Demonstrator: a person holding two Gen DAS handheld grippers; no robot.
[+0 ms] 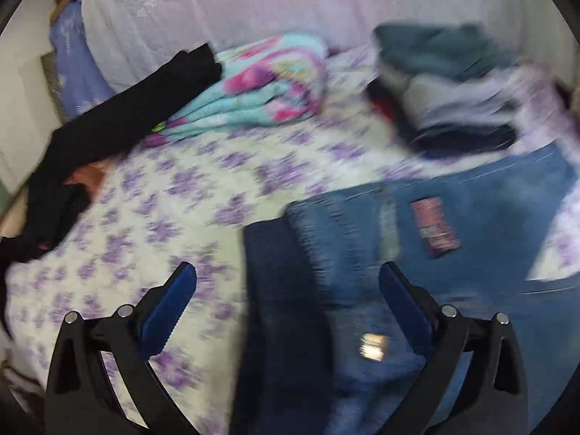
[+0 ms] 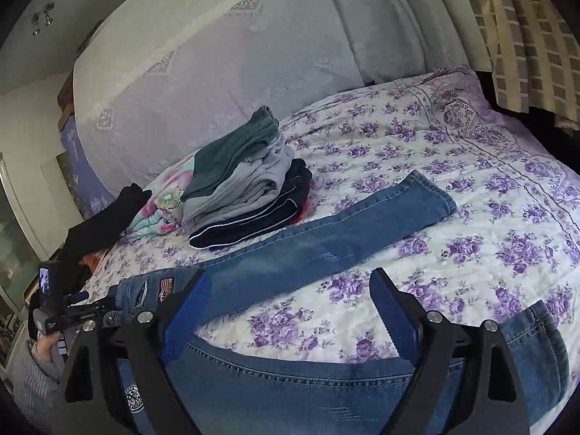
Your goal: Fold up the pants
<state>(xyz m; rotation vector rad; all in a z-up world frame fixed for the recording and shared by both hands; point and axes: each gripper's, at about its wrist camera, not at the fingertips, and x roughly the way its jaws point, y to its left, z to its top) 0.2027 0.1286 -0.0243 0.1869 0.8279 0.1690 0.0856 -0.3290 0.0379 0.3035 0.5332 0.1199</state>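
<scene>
Blue jeans (image 2: 344,228) lie spread on a bed with a purple-flowered sheet (image 2: 471,199). One leg stretches across the sheet toward the far right. The other leg (image 2: 326,391) runs along the near edge under my right gripper (image 2: 288,275), which is open above them with nothing between its fingers. The left wrist view is blurred. It shows the jeans' waist end (image 1: 471,246) with a red patch (image 1: 435,226). My left gripper (image 1: 286,268) hovers wide open over the dark waistband, holding nothing. A person's hand (image 2: 45,349) holds that left tool at the left edge.
A stack of folded clothes (image 2: 246,188) sits behind the jeans. Beside it are a folded flowery blanket (image 2: 163,203) and a black garment (image 2: 101,224) that hangs over the bed's left edge. An upright pale mattress (image 2: 217,54) stands behind. A checked curtain (image 2: 525,36) hangs far right.
</scene>
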